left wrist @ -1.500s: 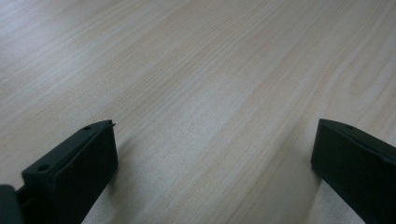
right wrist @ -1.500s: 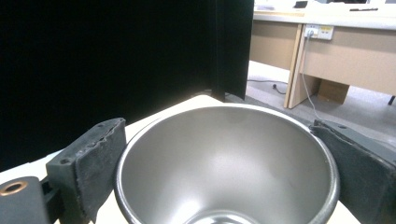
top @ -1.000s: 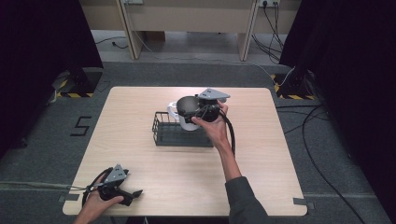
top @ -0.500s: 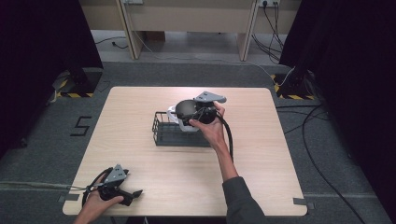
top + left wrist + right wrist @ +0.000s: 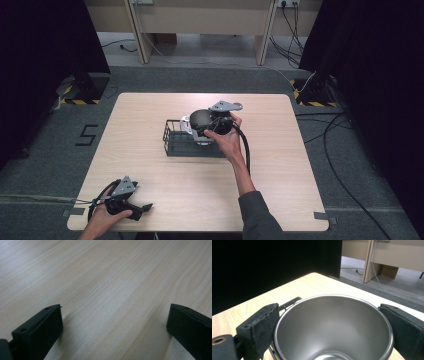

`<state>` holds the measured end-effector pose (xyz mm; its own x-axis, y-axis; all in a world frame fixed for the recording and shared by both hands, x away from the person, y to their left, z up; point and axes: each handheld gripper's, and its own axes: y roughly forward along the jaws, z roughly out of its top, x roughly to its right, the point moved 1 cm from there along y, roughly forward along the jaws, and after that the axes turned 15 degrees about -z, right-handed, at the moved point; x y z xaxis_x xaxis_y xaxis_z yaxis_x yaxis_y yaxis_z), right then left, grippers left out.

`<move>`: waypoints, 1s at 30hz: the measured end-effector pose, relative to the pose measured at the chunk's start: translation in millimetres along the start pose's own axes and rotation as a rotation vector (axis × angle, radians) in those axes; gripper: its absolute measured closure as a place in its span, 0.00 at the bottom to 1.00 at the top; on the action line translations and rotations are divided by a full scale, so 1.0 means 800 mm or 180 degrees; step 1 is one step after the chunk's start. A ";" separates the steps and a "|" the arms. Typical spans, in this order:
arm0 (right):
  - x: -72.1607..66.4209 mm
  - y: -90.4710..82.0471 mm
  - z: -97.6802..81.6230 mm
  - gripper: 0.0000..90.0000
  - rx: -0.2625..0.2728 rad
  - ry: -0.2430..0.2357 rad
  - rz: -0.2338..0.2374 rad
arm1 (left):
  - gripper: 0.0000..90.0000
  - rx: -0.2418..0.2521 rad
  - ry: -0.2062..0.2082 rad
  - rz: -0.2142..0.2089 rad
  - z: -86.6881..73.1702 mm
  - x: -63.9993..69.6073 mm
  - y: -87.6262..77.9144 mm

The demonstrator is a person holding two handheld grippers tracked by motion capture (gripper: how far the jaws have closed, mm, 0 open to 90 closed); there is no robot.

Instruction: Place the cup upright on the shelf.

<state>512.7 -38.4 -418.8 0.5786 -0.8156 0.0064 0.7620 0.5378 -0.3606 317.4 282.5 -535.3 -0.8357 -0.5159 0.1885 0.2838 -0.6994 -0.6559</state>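
One container: a black wire basket (image 5: 182, 140) sits near the middle of the wooden table (image 5: 280, 170), long side running 9 to 3 o'clock.
Basket contents: a white piece (image 5: 186, 125) shows at its 12 o'clock edge, partly hidden; what it is cannot be told.
Bowl: a grey metal bowl (image 5: 334, 325), round, smooth and empty, with a thin rolled rim, is held over the 3 o'clock end of the basket.
Right gripper (image 5: 332, 322): jaws stand on either side of the bowl, pinching its rim at 9 and 3 o'clock; the basket's black wire (image 5: 292, 301) shows just behind the left jaw.
Right hand (image 5: 225, 137): wrapped around the gripper, grey plate on top.
Left gripper (image 5: 113, 325): jaws spread wide over bare wood, nothing between them; in the high view it lies at the table's 7 o'clock corner.
Change from a second ago: the right gripper's plate has tilted and shifted slightly toward 9 o'clock; the left gripper has stayed put.
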 end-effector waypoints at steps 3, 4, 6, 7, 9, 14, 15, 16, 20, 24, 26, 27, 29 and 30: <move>0.000 0.000 -0.005 0.06 -0.0036 -0.0003 -0.0009 | 0.00 -0.0007 0.0004 0.0001 0.000 0.000 0.000; 0.001 0.001 -0.007 0.06 -0.0045 -0.0002 -0.0014 | 0.00 -0.0006 0.0004 0.0000 0.000 0.000 0.000; 0.002 0.002 -0.012 0.06 -0.0069 0.0014 -0.0016 | 0.00 -0.0007 0.0004 0.0000 0.000 0.000 0.000; 0.002 0.003 -0.015 0.06 -0.0087 0.0025 -0.0014 | 0.00 -0.0007 0.0004 0.0000 0.000 0.000 0.000; 0.004 0.002 -0.018 0.06 -0.0045 0.0059 0.0003 | 0.00 -0.0007 0.0005 0.0000 0.000 0.000 0.000; 0.004 0.000 -0.017 0.06 -0.0076 0.0020 0.0020 | 0.00 -0.0008 0.0005 0.0000 0.000 0.000 0.000; 0.004 0.000 -0.017 0.06 -0.0081 0.0011 0.0012 | 0.00 -0.0007 0.0005 0.0000 0.000 0.000 0.000; 0.004 0.000 -0.016 0.06 -0.0091 -0.0002 -0.0001 | 0.00 -0.0007 0.0005 0.0000 0.000 0.000 0.000; 0.002 -0.001 -0.016 0.06 -0.0068 -0.0009 -0.0016 | 0.00 -0.0007 0.0004 0.0000 0.000 0.000 0.000; 0.003 -0.005 -0.011 0.07 0.0060 0.0050 -0.0006 | 0.00 -0.0007 0.0004 0.0000 0.000 0.000 0.000; 0.006 -0.009 -0.006 0.10 0.0134 0.0090 -0.0004 | 0.00 -0.0002 0.0001 0.0000 0.000 0.000 0.000; 0.007 -0.012 -0.005 0.13 0.0159 0.0104 -0.0006 | 0.00 -0.0003 0.0001 0.0000 0.000 0.000 0.000; 0.010 -0.018 -0.002 0.17 0.0208 0.0142 0.0010 | 0.00 -0.0003 0.0001 0.0000 0.000 0.000 0.000; 0.011 -0.021 -0.001 0.13 0.0218 0.0150 0.0003 | 0.00 -0.0002 0.0001 0.0000 0.000 0.000 0.000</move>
<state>504.8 -54.6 -413.2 0.5662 -0.8234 -0.0385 0.7806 0.5506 -0.2958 317.4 282.5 -535.3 -0.8359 -0.5157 0.1882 0.2834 -0.6991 -0.6565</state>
